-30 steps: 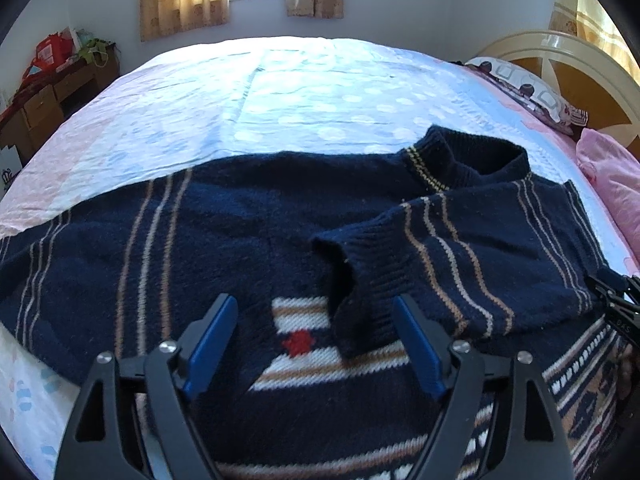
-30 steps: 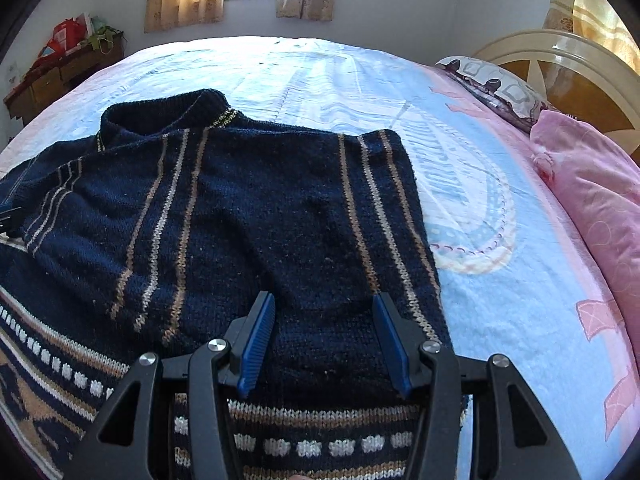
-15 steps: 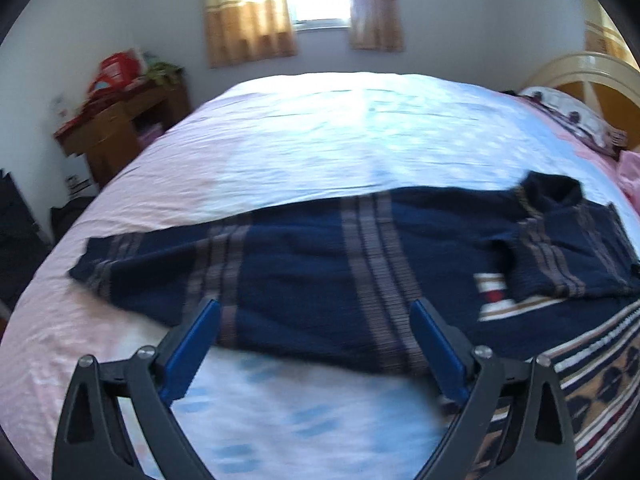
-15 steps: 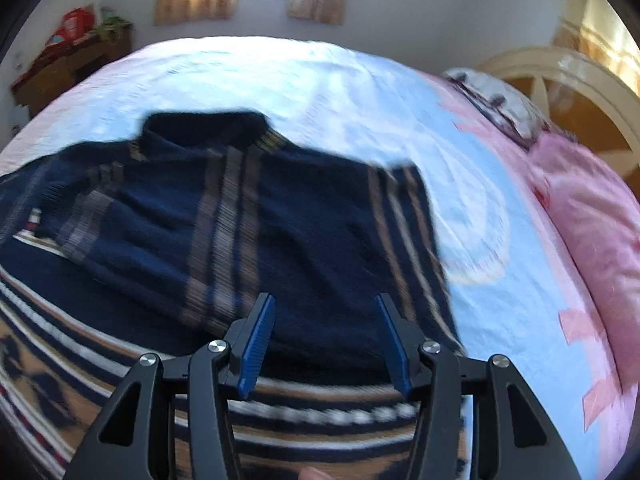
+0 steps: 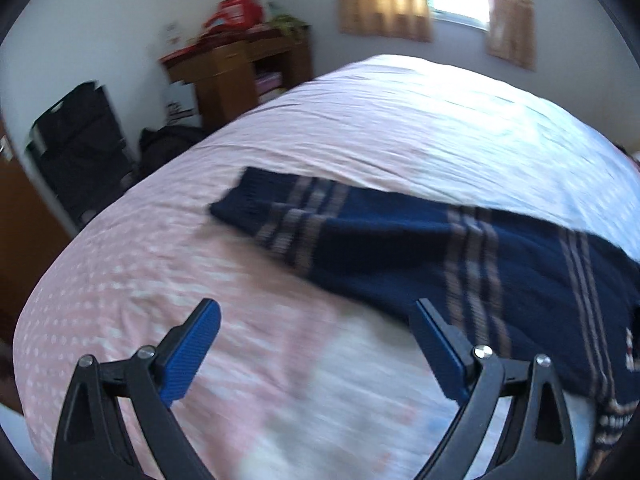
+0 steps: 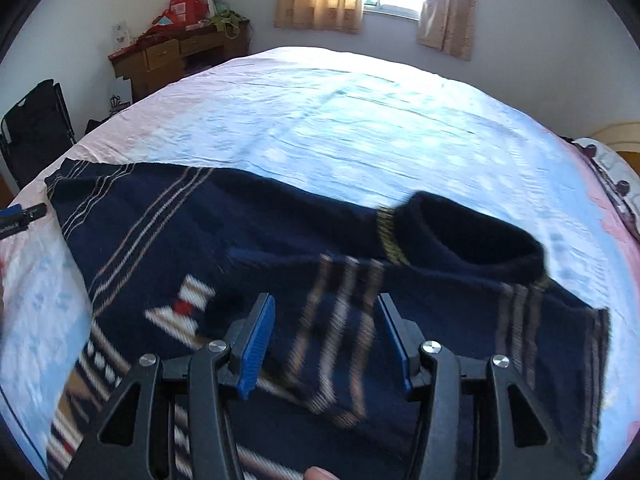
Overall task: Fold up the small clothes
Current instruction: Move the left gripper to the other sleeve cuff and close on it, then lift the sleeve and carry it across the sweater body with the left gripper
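The bed (image 6: 360, 120) carried the sweater (image 6: 240, 240), spread flat, its collar (image 6: 460, 236) at 2 o'clock in the right view. 1 sleeve looked already folded over the chest; the other sleeve (image 5: 320, 216) lay stretched toward 10 o'clock in the left view. Folding that sleeve inward seemed the step in hand, so the next move called for reaching its cuff (image 5: 248, 196). The left tongs (image 5: 316, 348) hung wide apart over bare sheet, holding nothing. The right tongs (image 6: 326, 336) gaped above the chest, empty. Motion blur smeared the stripes, and the hem was cut off.
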